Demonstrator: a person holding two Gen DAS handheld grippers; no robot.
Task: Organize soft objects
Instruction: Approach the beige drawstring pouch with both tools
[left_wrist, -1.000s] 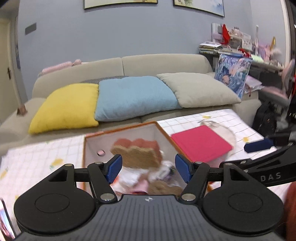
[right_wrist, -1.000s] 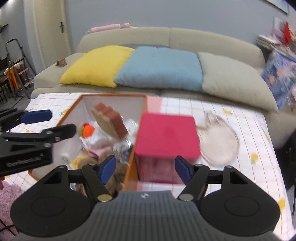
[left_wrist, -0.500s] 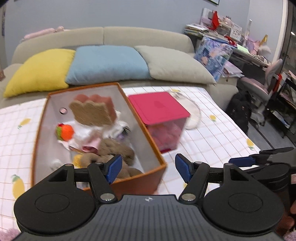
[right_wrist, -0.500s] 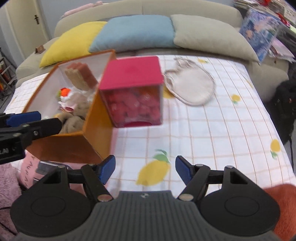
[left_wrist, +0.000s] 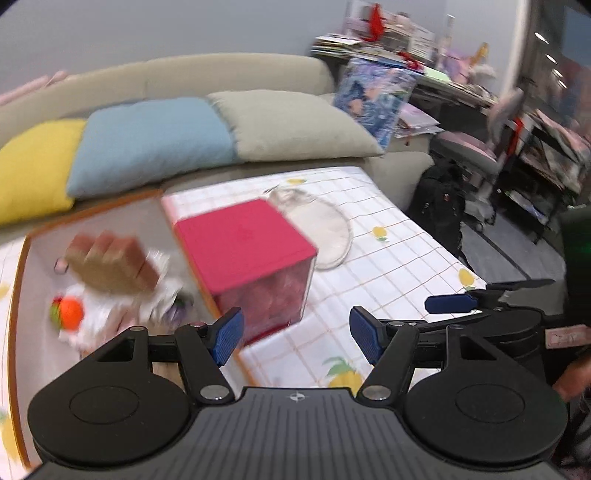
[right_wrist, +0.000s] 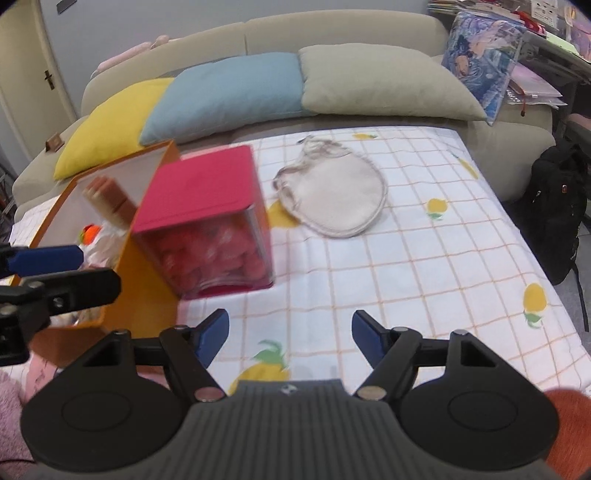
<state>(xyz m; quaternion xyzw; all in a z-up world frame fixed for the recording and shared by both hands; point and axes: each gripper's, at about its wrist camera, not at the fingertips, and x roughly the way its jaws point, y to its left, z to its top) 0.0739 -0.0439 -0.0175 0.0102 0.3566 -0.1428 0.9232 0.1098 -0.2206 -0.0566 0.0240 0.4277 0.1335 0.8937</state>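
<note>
Orange box (right_wrist: 147, 291) sits on the left of the desk (right_wrist: 424, 266), which has a white checked cloth with lemon prints on it. The box is stuffed with soft toys: a brown toast-looking plush (left_wrist: 110, 262) and a little orange ball thing (left_wrist: 70, 308), rest is too blurry to tell. Touching its right side is a clear cube with a pink lid (right_wrist: 207, 192) full of red stuff. A beige pouch (right_wrist: 332, 195) lies flat just beyond that. Left claw (left_wrist: 295, 334) is spread wide, holding nothing, and hovers near the cube. Right claw (right_wrist: 290, 334) is also released and empty above bare cloth.
</note>
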